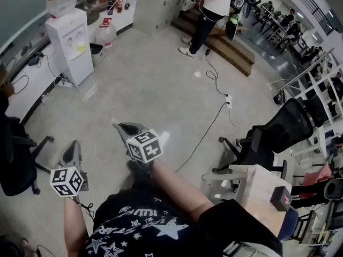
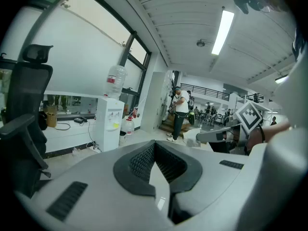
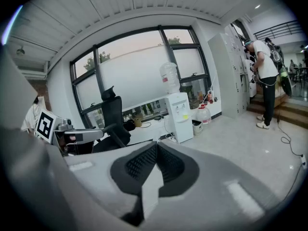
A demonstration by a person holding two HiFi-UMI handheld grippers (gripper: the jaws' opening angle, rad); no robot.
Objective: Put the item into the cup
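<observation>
Reading the left gripper view, I find the left gripper [image 2: 154, 144] with its jaws brought together at the tips and nothing between the ribbed pads. The right gripper view gives the same result for the right gripper [image 3: 156, 146]: jaws closed, no object held.

In the head view both tools hang over bare floor [image 1: 150, 90], angled slightly downward and pointing away from the person. The left gripper sits lower left and the right gripper nearer centre, each with its marker cube [image 1: 143, 145] behind the jaws.

I cannot tell where the item or the cup lies, because no view shows either, so no relation to the jaws can be given.

Objects in view:
- A small wooden table [image 1: 257, 189] stands at the lower right, beside the person and well apart from both grippers. A dark box [image 1: 280, 198] rests on it.
- A black office chair [image 1: 278, 130] stands just beyond that table.
- A white water dispenser [image 1: 69, 42] stands at the far left.
- A second person [image 1: 211, 9] stands by the steps at the far side.
</observation>
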